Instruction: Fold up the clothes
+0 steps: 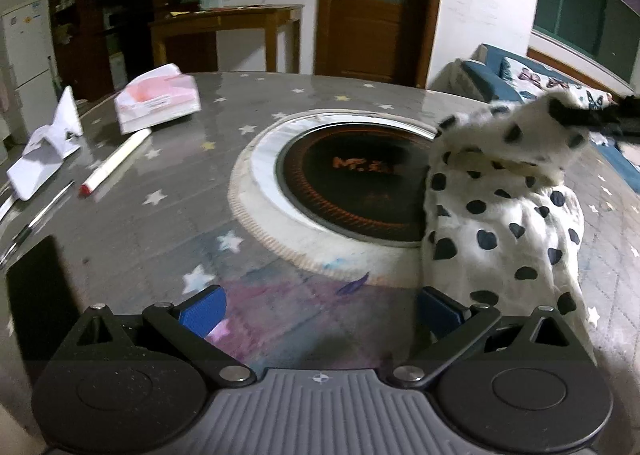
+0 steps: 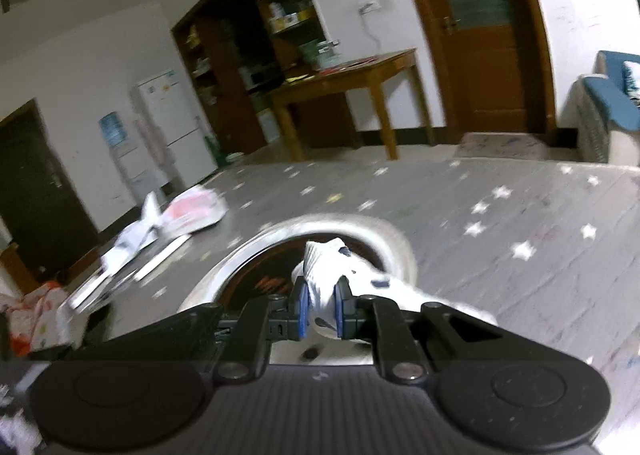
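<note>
A white garment with black dots (image 1: 500, 223) hangs in a bunch over the right side of the table. Its top is pulled up to the right by my right gripper (image 1: 564, 113), whose dark fingers enter from the right edge. In the right wrist view that gripper (image 2: 323, 307) is shut on a fold of the white dotted cloth (image 2: 326, 261), which sticks out past the blue pads (image 2: 303, 307). My left gripper (image 1: 320, 311) stands open low over the table, nothing between its blue pads (image 1: 202, 311). Its right pad lies next to the garment's lower edge.
The table (image 1: 160, 239) has a grey star-print cover and a round black cooker plate (image 1: 352, 183) set in its middle. At the left lie a tissue pack (image 1: 158, 99), folded paper (image 1: 48, 147), a marker (image 1: 114, 161) and a dark flat object (image 1: 36, 295). A sofa (image 1: 492, 79) stands behind.
</note>
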Demonstrator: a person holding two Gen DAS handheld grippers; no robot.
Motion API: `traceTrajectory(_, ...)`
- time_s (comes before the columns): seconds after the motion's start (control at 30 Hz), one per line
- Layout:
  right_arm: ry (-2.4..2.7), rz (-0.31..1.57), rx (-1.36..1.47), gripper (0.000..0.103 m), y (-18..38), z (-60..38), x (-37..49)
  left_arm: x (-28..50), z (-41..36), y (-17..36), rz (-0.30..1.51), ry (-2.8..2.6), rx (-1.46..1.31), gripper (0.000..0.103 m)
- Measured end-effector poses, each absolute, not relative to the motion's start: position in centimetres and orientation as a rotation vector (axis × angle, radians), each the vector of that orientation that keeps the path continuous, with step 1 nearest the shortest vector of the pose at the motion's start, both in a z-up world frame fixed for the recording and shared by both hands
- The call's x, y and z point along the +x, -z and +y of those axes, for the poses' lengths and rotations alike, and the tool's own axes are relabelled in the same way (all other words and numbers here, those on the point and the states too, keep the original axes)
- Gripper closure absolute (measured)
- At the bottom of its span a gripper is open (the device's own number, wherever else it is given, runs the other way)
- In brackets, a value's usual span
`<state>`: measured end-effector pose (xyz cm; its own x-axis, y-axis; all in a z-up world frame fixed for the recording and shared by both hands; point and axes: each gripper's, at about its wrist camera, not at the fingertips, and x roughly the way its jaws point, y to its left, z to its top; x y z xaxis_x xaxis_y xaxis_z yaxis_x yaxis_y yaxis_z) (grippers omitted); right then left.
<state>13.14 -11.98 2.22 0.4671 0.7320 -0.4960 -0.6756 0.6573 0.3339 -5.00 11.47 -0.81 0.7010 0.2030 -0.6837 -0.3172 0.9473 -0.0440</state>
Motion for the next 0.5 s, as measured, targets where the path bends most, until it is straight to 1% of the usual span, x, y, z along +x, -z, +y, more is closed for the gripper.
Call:
traceTrajectory(0.17,-0.941,0.664,0.100,0.091,-2.3,-12.1,8.5,-6.4,11.7,0.5,0.726,-0.308,-0.173,0.000)
traceTrajectory(0.3,-1.021,0.626,0.041,0.091,-2.5,-12.1,4.5,-7.1,11.8,0.3,0.715,-0.316,-0.176,0.000)
traceTrajectory(0.5,-1.140,0.506,-0.225,0.091,-1.9,-11.8,-2.6,-7.6,11.6,-0.1,0.702,-0.317,-0.175,0.000)
